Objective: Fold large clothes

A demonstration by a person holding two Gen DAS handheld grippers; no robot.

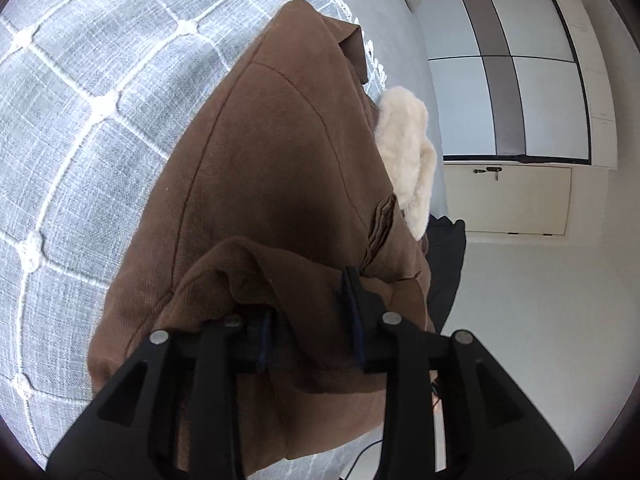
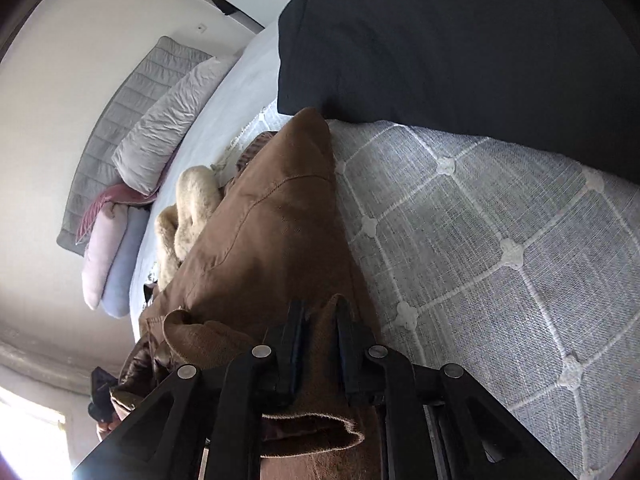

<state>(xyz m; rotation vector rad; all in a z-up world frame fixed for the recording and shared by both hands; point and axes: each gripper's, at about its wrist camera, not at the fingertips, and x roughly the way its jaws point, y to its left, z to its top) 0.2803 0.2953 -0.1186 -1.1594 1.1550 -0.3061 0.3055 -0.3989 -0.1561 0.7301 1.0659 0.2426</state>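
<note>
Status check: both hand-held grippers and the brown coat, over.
Left hand-held gripper open around brown coat fold. Right hand-held gripper pinching hem. Black garment beyond.

Brown coat [image 1: 280, 168] on checked bedspread [image 1: 100, 120]

I can read no writing, label, brand, number or sign anywhere in either of my views.
</note>
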